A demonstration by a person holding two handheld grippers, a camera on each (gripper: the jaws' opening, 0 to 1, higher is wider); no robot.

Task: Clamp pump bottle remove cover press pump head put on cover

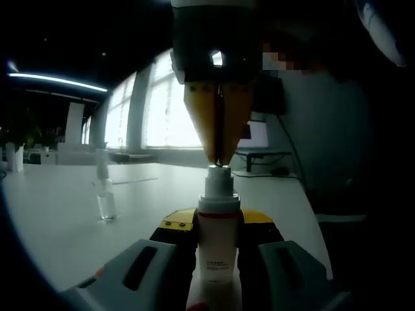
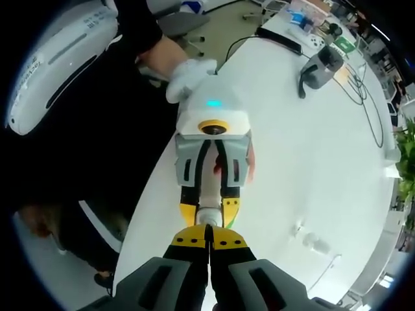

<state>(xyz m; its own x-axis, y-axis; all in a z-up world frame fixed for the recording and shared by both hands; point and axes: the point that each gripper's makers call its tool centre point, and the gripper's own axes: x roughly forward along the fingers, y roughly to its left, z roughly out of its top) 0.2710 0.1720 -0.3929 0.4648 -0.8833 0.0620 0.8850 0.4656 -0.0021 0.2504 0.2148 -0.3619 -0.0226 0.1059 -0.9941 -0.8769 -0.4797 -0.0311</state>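
A white pump bottle [image 1: 215,253] stands upright between the jaws of my left gripper [image 1: 217,223], which is shut on its body. From above, my right gripper [image 1: 218,159] comes down with its yellow fingertips closed together, resting on the pump head [image 1: 218,171]. In the right gripper view, my right gripper [image 2: 209,241] points straight down at the pump head [image 2: 208,216], and the left gripper [image 2: 209,210] holds the bottle beneath it. The clear cover [image 1: 106,204] sits apart on the white table [image 1: 58,220], also seen as the clear cover [image 2: 314,243] to the right.
A person in dark clothes stands at the table's edge, a white-gloved hand [image 2: 188,74] behind the left gripper. A grey device [image 2: 321,68], cables and small boxes lie at the table's far end [image 2: 292,149]. A plant [image 2: 407,168] is at the right edge.
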